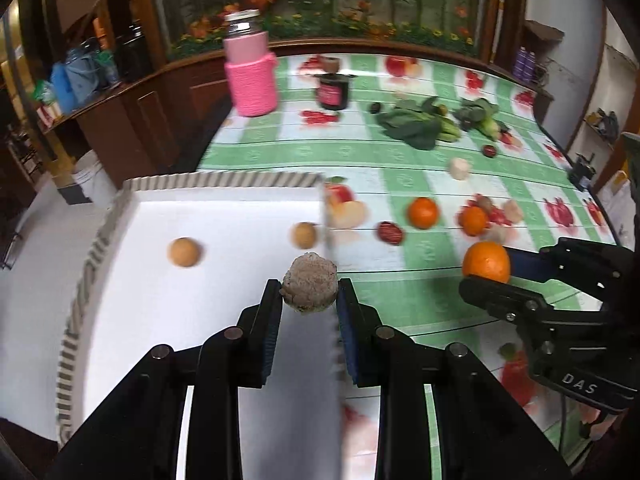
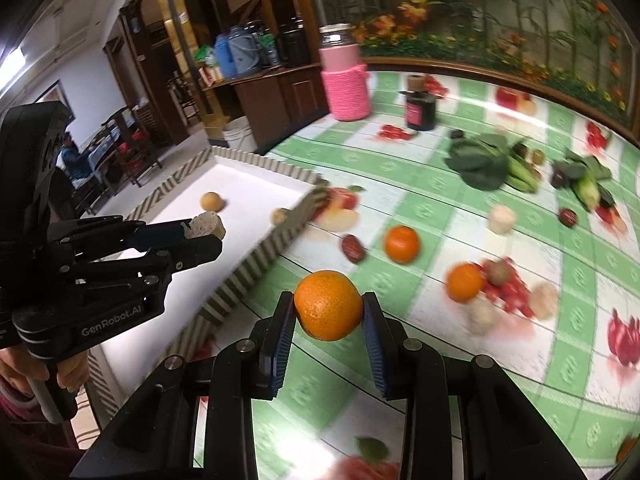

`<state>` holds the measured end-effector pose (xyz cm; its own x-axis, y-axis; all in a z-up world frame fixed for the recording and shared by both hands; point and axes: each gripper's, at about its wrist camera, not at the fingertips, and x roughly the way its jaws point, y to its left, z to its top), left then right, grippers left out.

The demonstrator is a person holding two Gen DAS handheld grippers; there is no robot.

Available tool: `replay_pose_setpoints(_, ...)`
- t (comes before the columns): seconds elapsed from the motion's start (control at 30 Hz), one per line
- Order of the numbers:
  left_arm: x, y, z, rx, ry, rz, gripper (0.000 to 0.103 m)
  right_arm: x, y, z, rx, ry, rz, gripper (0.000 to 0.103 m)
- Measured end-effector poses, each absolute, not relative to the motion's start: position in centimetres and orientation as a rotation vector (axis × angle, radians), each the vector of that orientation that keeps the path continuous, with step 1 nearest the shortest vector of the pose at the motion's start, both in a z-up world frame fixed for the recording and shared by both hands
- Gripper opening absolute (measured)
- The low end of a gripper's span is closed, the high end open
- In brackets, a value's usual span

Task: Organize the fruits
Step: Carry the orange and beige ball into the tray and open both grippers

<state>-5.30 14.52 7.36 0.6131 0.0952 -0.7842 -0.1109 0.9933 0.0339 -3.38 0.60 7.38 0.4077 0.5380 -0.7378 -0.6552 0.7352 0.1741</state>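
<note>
Carrying fruit in both hands: left gripper (image 1: 309,294) clamped a rough brown ball (image 1: 309,283) over the white tray (image 1: 224,216) at lower centre; right gripper (image 2: 329,312) pinched an orange (image 2: 329,305) above the tablecloth (image 2: 440,360), right of the tray's striped rim. Risk: both grips sat at the fingertips only, so a jolt could roll the round fruit out, or the orange could clip the rim.

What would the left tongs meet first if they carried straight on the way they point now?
Probably the white floor of the tray, near its right wall, beyond the rough brown fruit they grip; depth is uncertain.
</note>
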Motion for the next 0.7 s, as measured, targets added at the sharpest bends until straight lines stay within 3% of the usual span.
replay_pose_setpoints(0.7,-4.5,24.6,3.2,-0.129,1.001,0.284,0.025,-2.0,13.3,5.5,-0.297,0.926,0.915,0.034)
